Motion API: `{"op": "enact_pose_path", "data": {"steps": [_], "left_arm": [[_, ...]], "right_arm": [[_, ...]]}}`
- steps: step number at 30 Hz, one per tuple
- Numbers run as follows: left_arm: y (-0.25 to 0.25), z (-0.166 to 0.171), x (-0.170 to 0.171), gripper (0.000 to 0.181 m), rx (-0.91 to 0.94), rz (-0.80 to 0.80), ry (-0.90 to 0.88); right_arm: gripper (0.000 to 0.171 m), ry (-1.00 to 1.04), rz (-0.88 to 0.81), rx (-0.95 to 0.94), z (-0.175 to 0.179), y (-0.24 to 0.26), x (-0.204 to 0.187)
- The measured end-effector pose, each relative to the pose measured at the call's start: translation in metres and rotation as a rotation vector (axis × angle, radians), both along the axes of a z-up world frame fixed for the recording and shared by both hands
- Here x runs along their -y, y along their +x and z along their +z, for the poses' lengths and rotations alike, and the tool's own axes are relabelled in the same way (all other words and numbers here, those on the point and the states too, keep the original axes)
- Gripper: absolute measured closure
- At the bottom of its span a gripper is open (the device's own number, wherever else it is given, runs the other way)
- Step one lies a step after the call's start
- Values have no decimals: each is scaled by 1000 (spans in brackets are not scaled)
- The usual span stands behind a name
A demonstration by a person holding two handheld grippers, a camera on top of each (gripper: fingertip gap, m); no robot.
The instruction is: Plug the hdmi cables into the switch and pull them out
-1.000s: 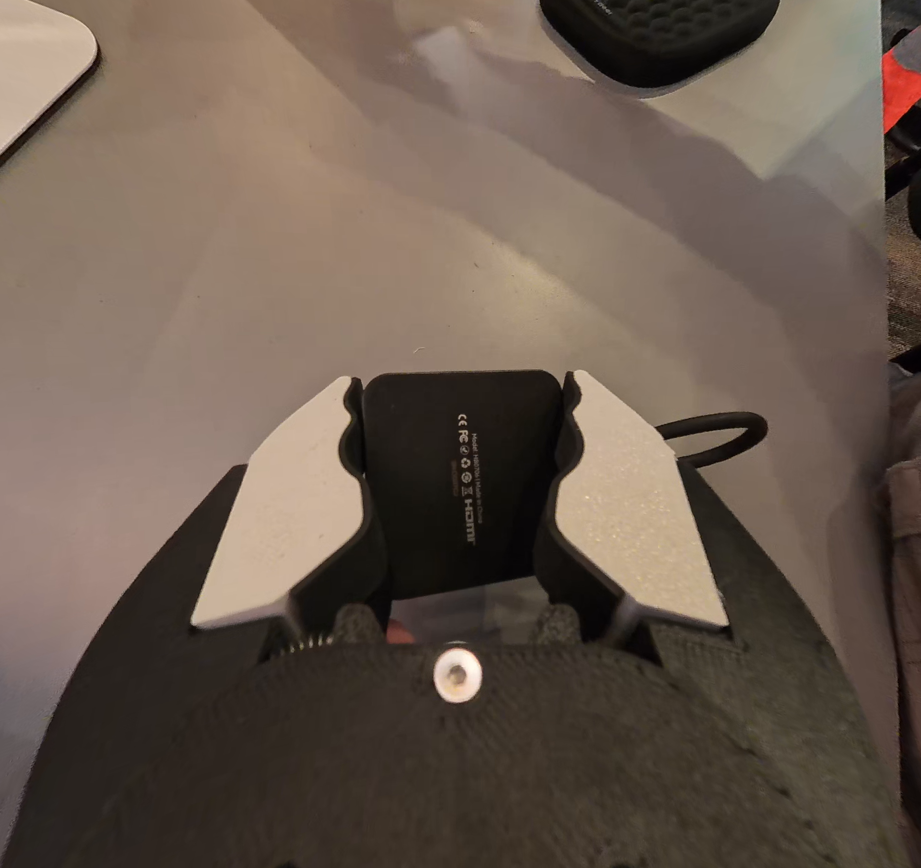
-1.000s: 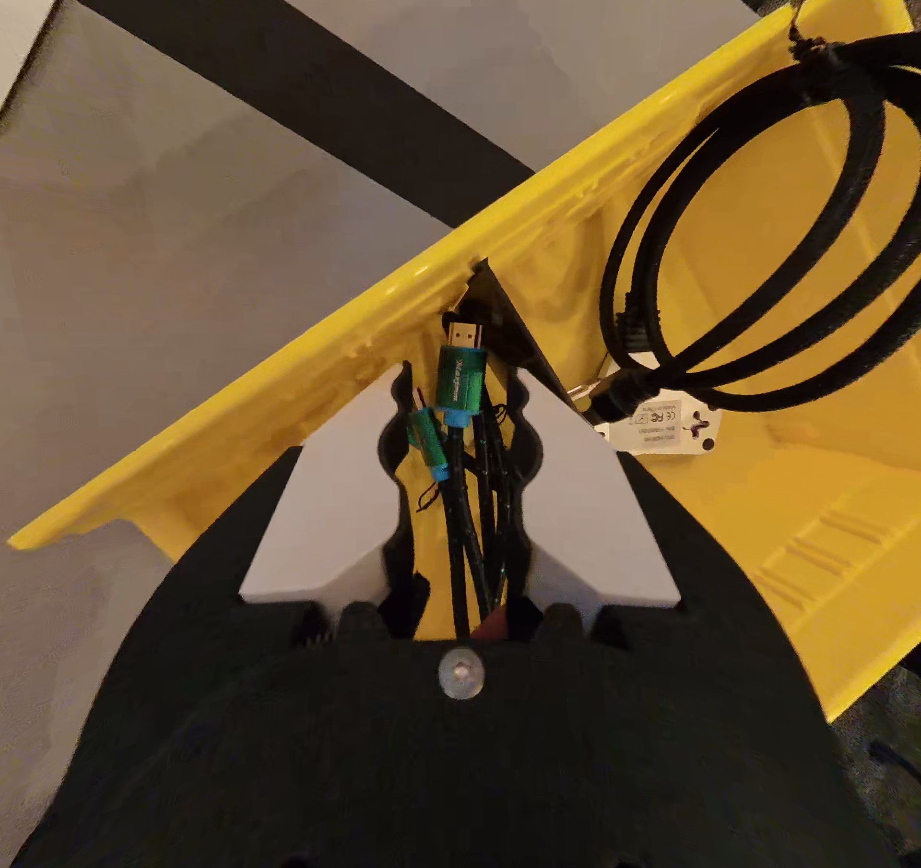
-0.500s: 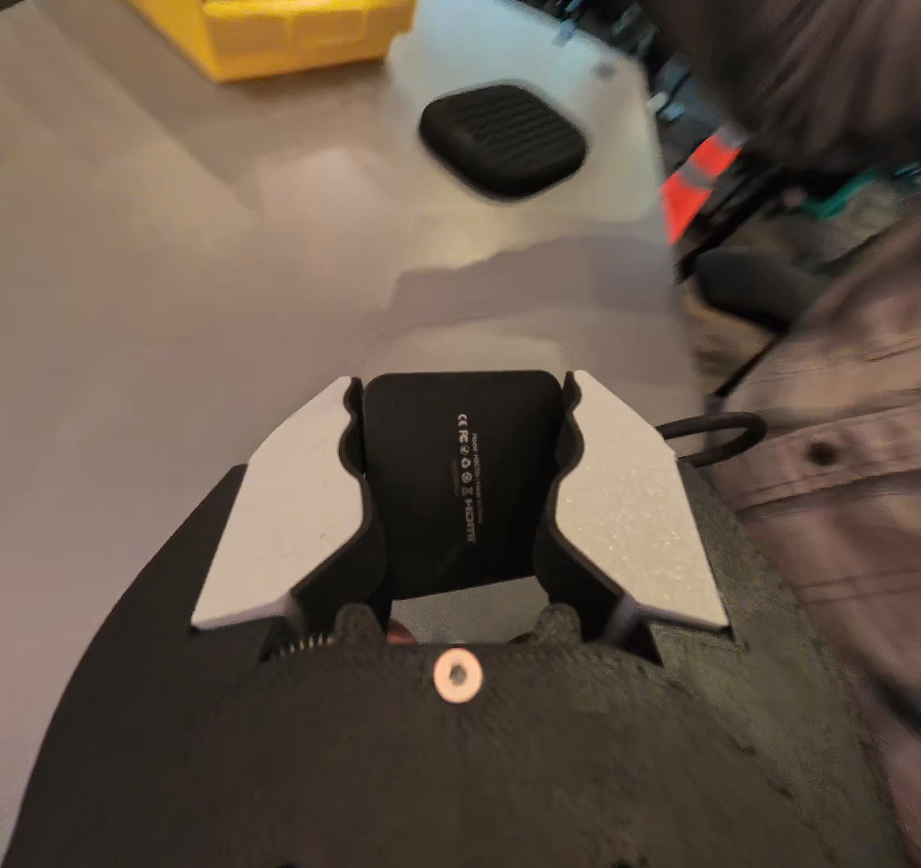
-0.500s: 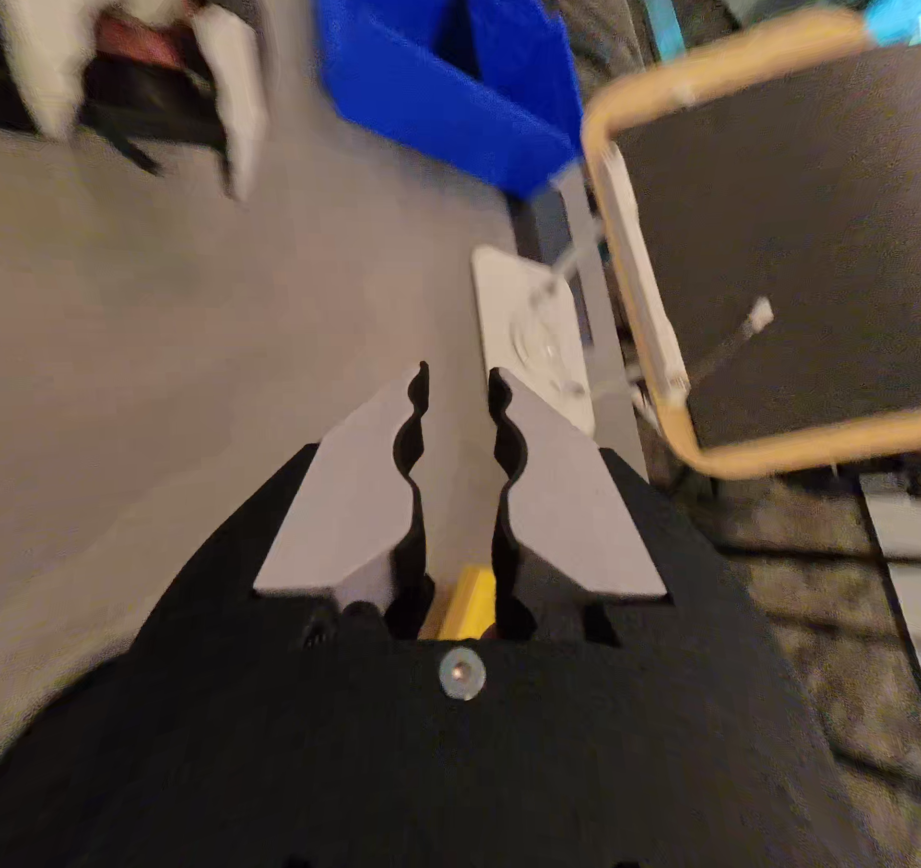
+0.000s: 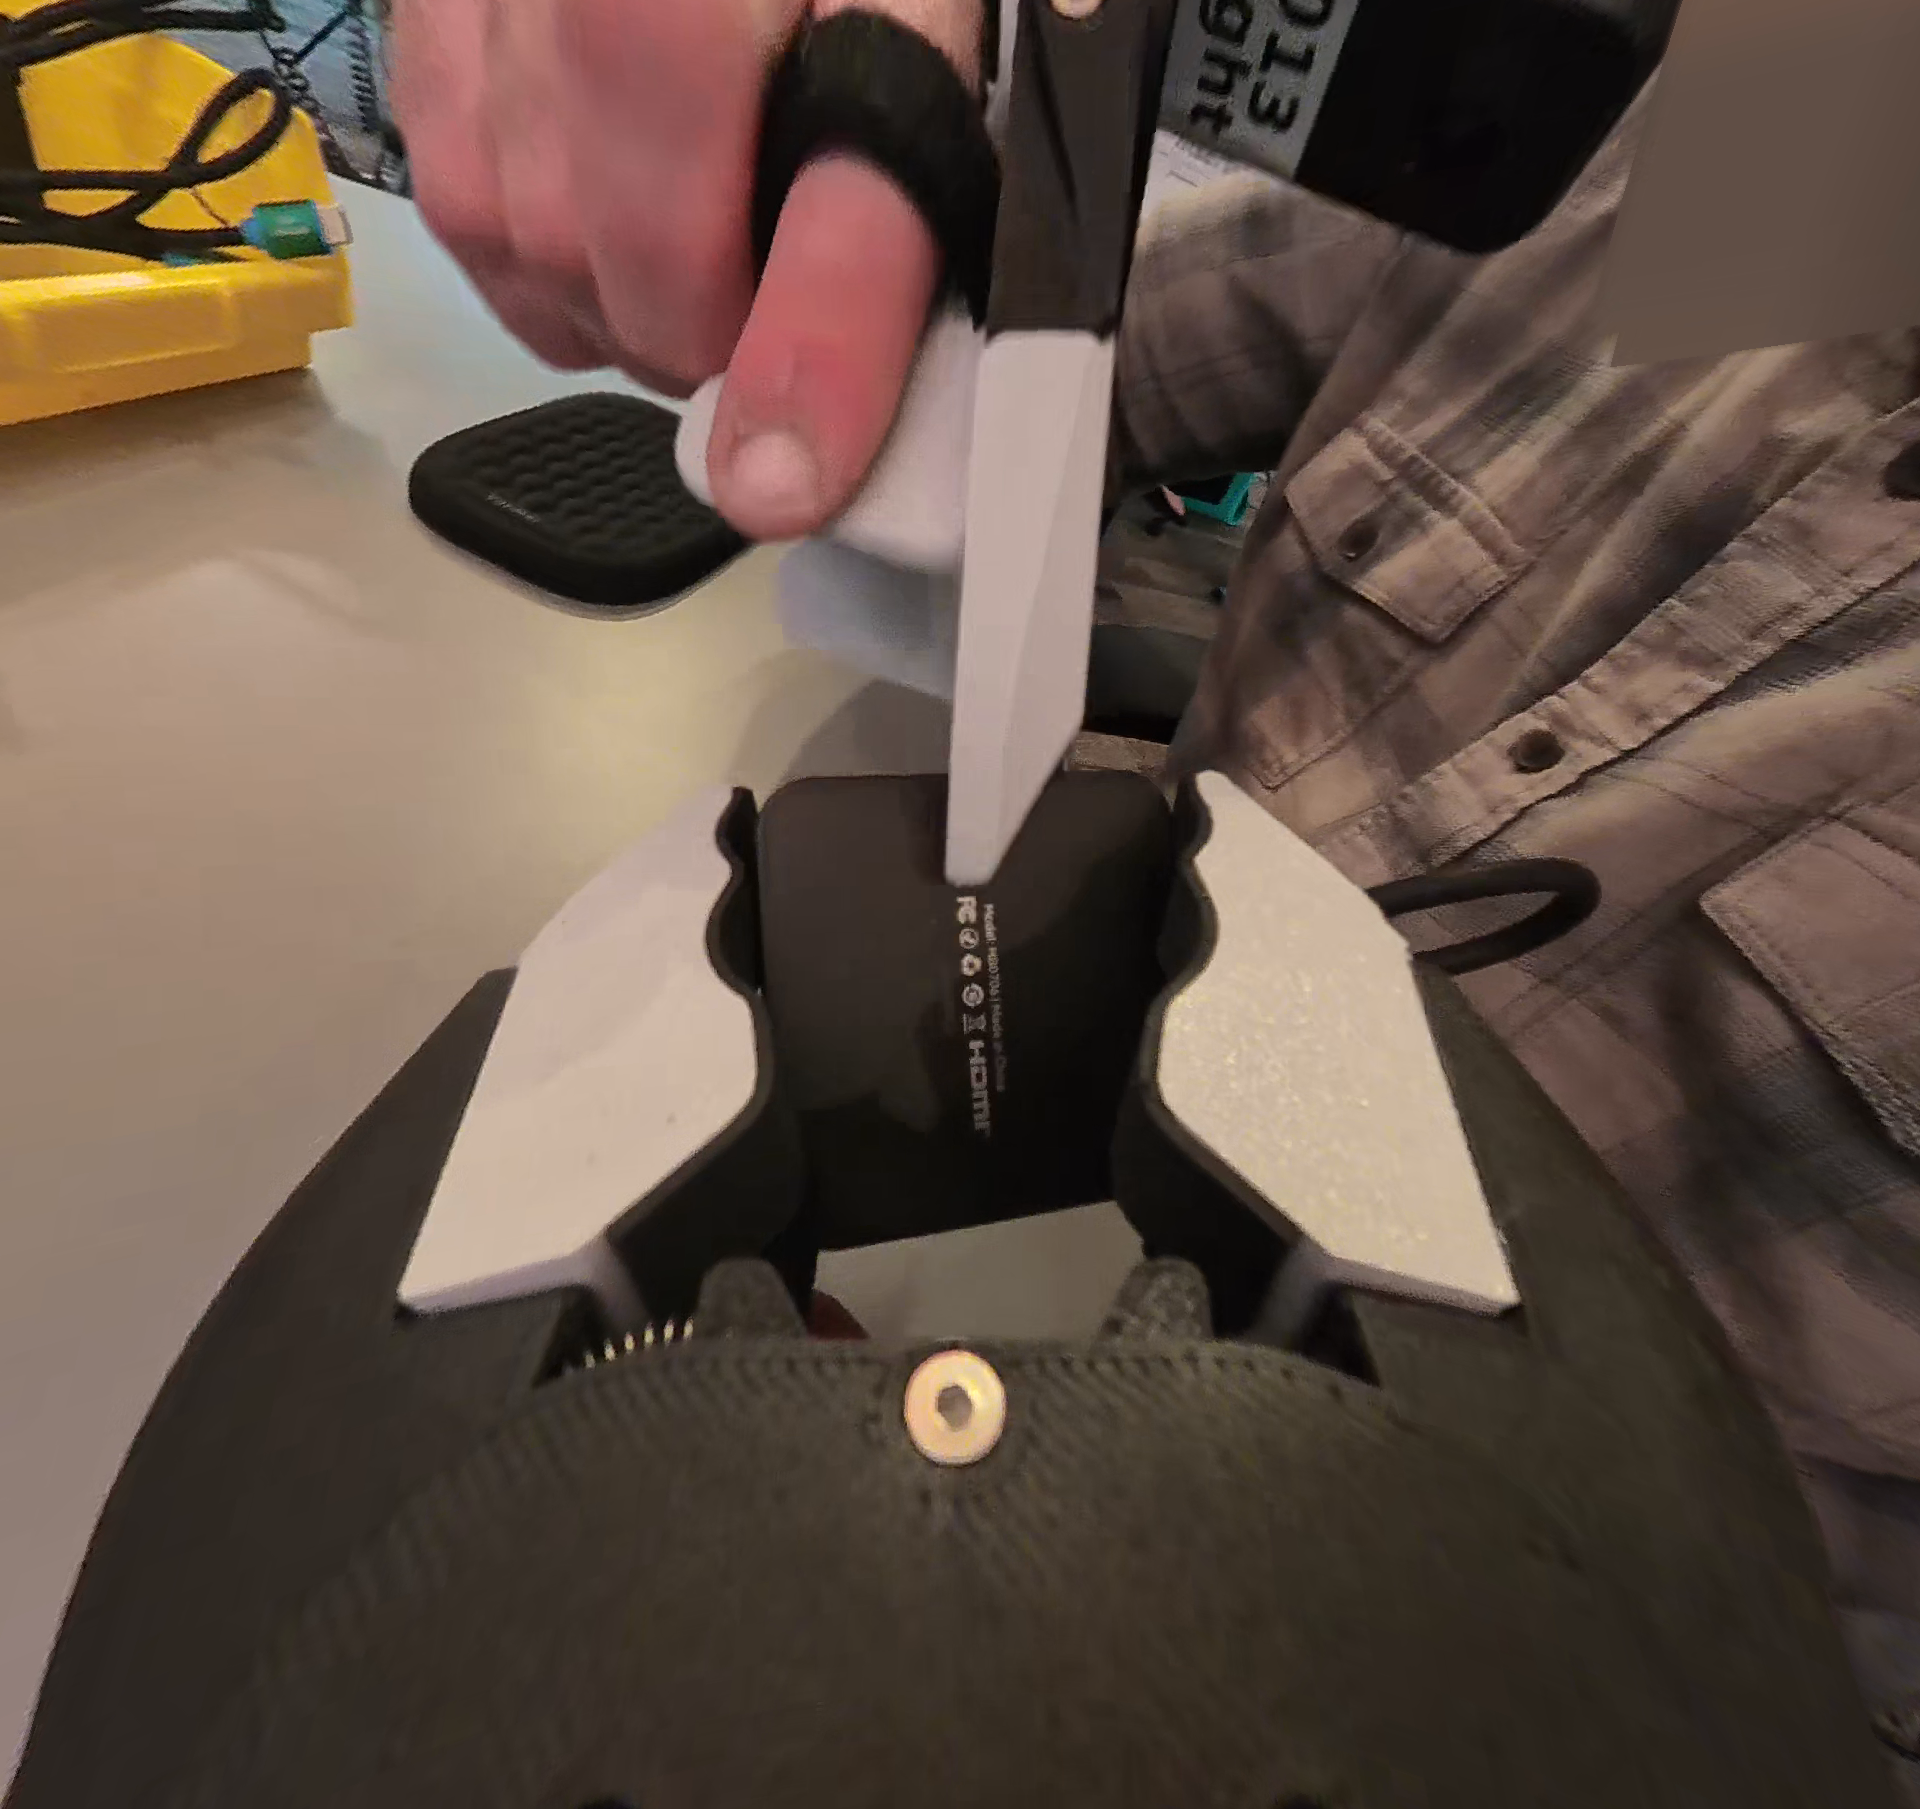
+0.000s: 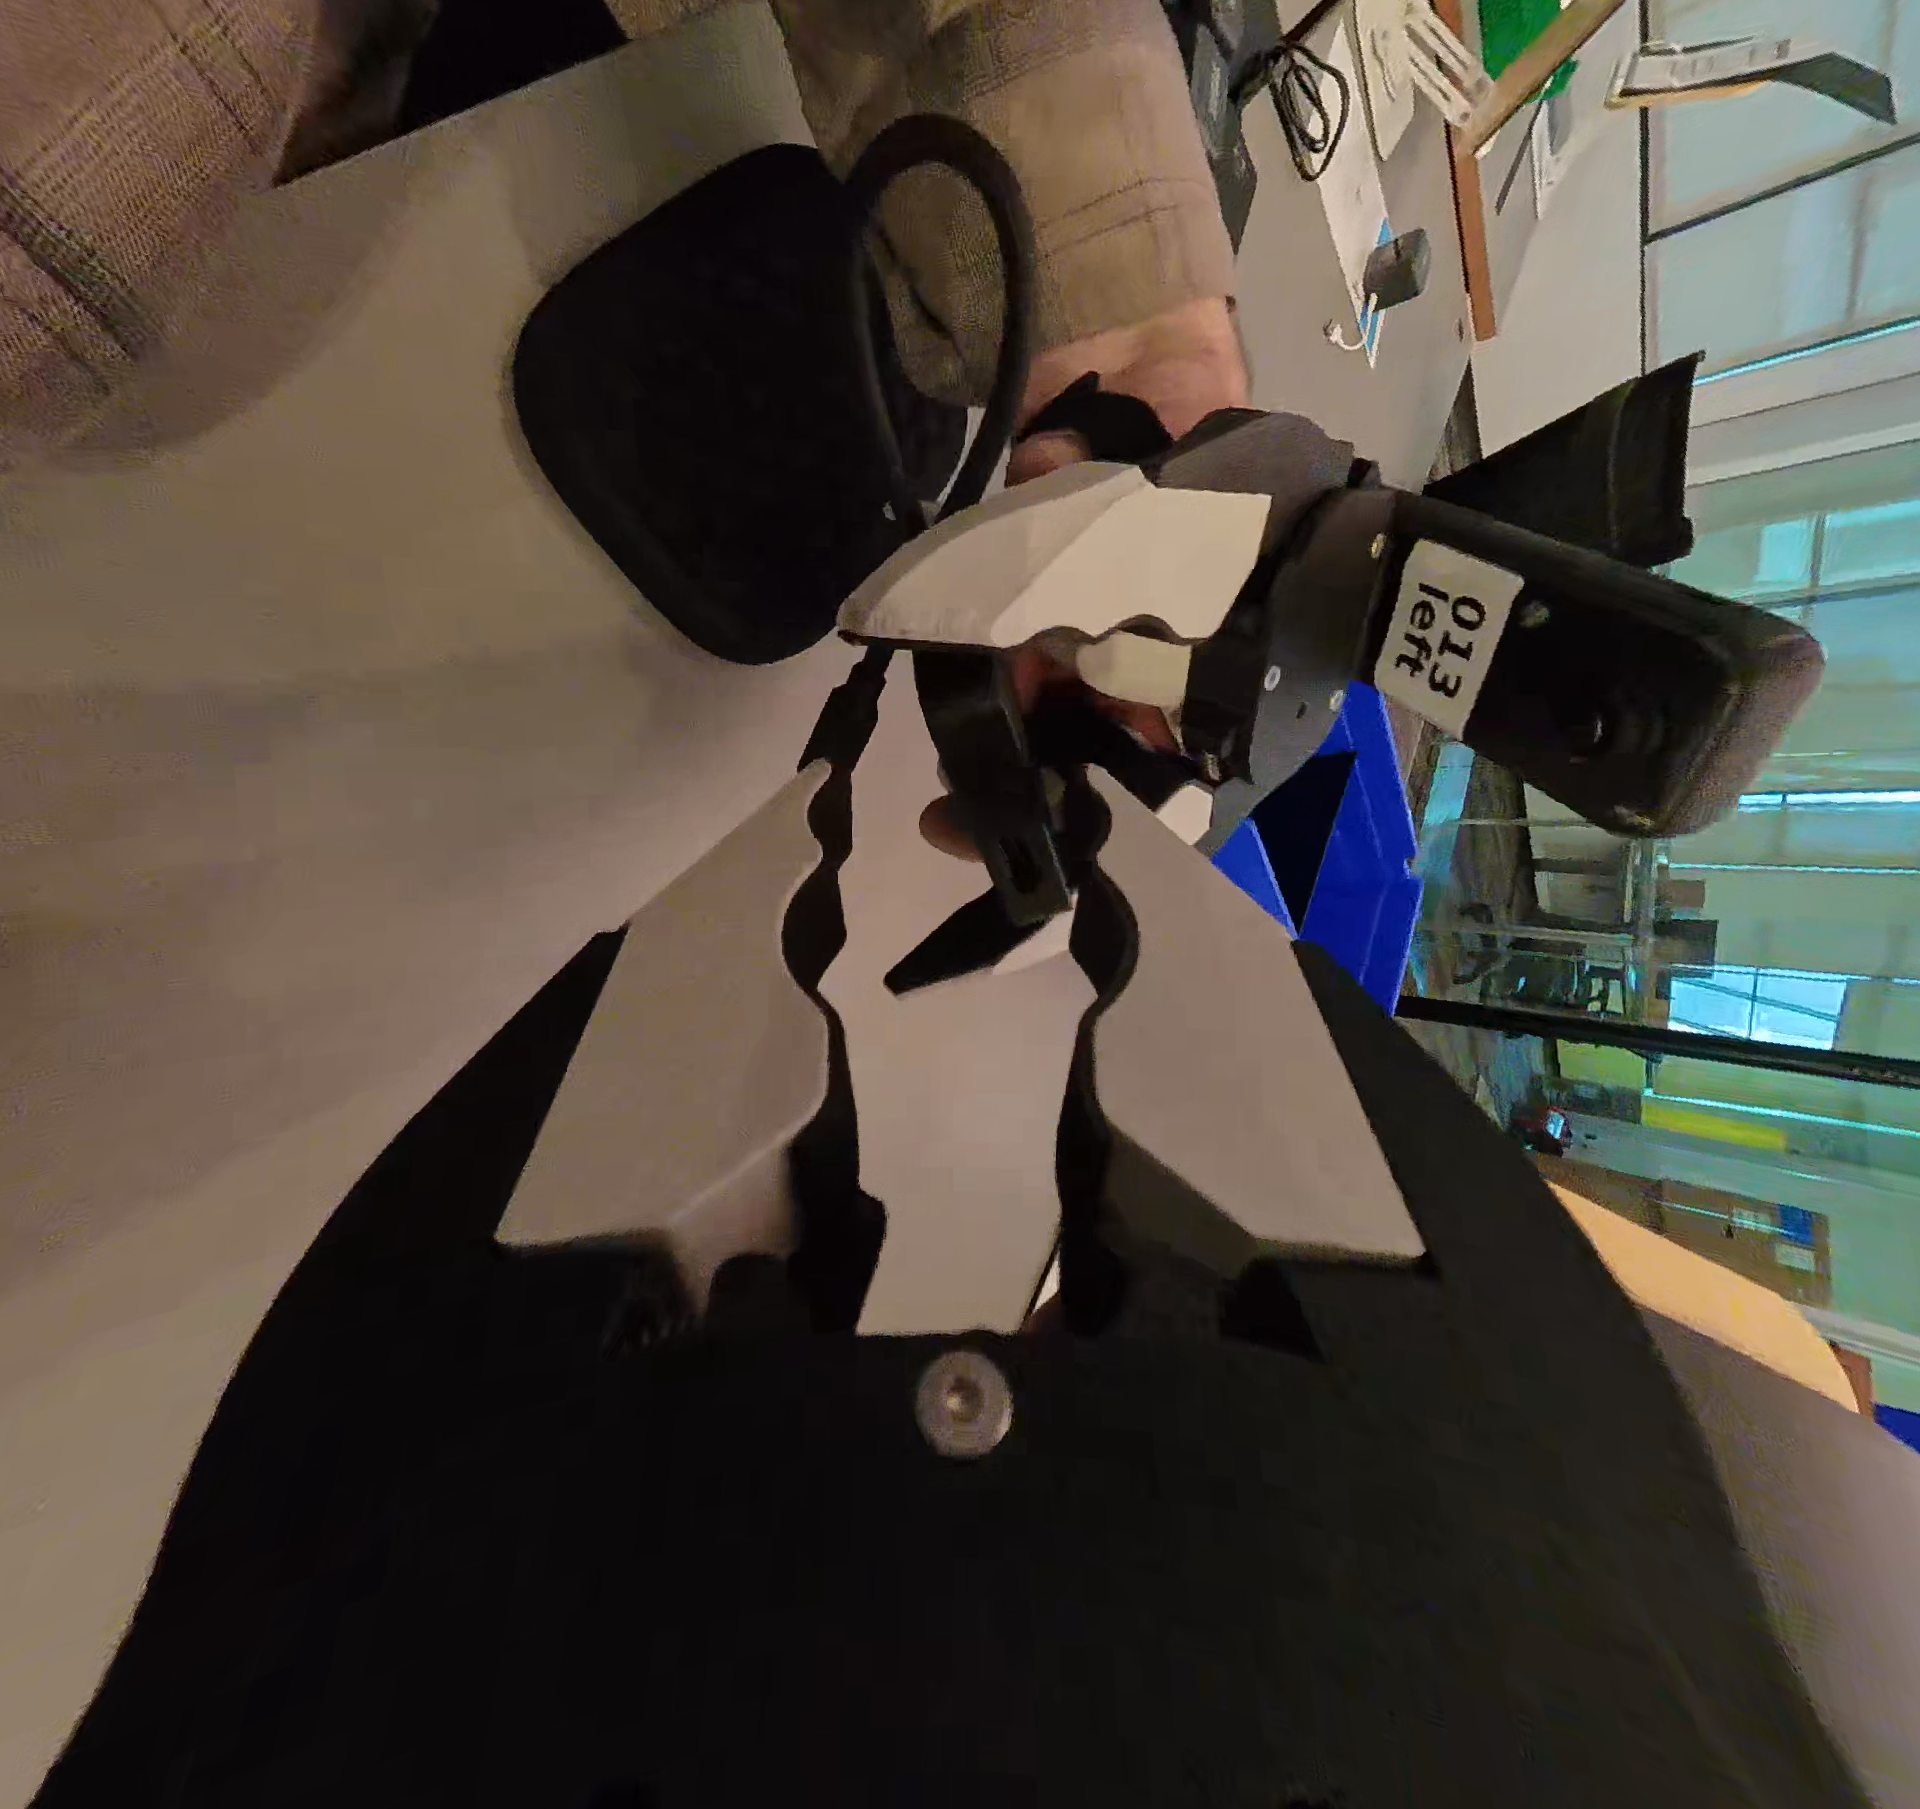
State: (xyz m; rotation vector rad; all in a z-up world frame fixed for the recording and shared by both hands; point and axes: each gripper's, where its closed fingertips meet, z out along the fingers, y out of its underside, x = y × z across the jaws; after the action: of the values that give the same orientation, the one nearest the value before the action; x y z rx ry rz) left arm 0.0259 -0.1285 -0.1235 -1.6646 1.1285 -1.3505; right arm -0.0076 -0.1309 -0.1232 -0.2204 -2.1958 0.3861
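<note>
Left wrist view, from its left edge: a yellow bin (image 5: 156, 325) sits on the grey table (image 5: 260, 772) near the far edge, with coiled black hdmi cables (image 5: 114, 159) piled in it and a green-sleeved plug (image 5: 291, 230) poking out toward the right. Next along the table lies a black honeycomb-patterned pad (image 5: 571, 502), flat and apart from the bin. At centre, your left gripper (image 5: 961, 855) is clamped on the black switch (image 5: 935, 1011): each finger presses one side edge, so the flat rectangular body runs with its long axis straight away from the camera, printed face up, raised off the table. A black cable loop (image 5: 1496, 912) curls out past the right-hand finger. Your right hand (image 5: 665, 149) comes down from above with the right gripper (image 5: 987, 855); one white finger (image 5: 1018, 616) points downward, its tip touching the switch's upper face near the far end. Your plaid shirt (image 5: 1610, 720) fills the right side.

Right wrist view, left to right: the pad (image 6: 707, 409) appears beyond the fingers, then the right gripper (image 6: 945, 814) with its fingers spread apart and nothing pinched between them. The switch (image 6: 987, 783) shows edge-on, its end reaching down into that gap, held by the left gripper (image 6: 1039, 616). A blue bin (image 6: 1340, 845) stands farther right.
</note>
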Motion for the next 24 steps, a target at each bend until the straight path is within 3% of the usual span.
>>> {"op": "enact_pose_path", "data": {"steps": [4,5,9,15,20,24], "left_arm": [[8,-4,10,106,0,-58,-12],[9,-7,12,106,-11,-66,-16],[15,-6,18,106,47,-123,-84],[8,4,-4,97,59,29,-55],[-17,25,-31,114,140,200,5],[-36,19,-52,141,146,339,35]], "right_arm": [[143,60,35,-19,-13,-8,15],[157,82,23,-47,-13,-11,14],[159,100,-9,-29,-14,-8,17],[160,101,-133,-52,-8,5,4],[161,80,-278,-97,5,29,-19],[161,46,-401,-128,14,52,-47]]}}
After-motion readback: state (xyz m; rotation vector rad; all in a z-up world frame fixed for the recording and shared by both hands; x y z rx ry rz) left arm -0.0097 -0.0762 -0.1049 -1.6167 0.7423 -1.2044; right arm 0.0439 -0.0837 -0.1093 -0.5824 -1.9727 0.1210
